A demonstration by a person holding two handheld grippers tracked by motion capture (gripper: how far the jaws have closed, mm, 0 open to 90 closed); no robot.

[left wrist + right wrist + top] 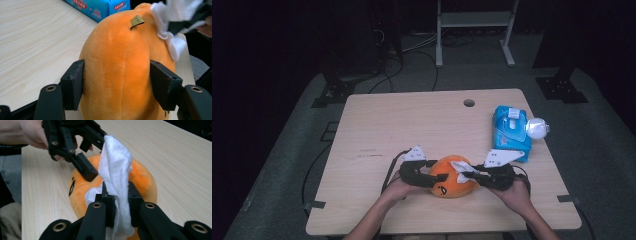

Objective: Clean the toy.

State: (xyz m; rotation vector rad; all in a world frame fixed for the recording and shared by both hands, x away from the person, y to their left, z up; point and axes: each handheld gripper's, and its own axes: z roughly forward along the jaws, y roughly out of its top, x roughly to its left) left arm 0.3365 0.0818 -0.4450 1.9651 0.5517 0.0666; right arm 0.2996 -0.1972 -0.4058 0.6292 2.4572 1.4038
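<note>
An orange plush toy (452,184) with a small face lies near the table's front edge. My left gripper (436,178) comes in from the left and is shut on it. In the left gripper view both pads press into the plush toy (120,62) at its sides. My right gripper (470,175) reaches in from the right, shut on a white wipe (460,165) that rests on top of the toy. In the right gripper view the wipe (115,165) rises crumpled from between the closed jaws, over the plush toy (146,178).
A blue pack of wipes (511,131) lies at the table's right side, with a white round object (537,128) against it. The wooden table (412,125) has a cable hole (469,103) near its far edge. Cables trail off the front left.
</note>
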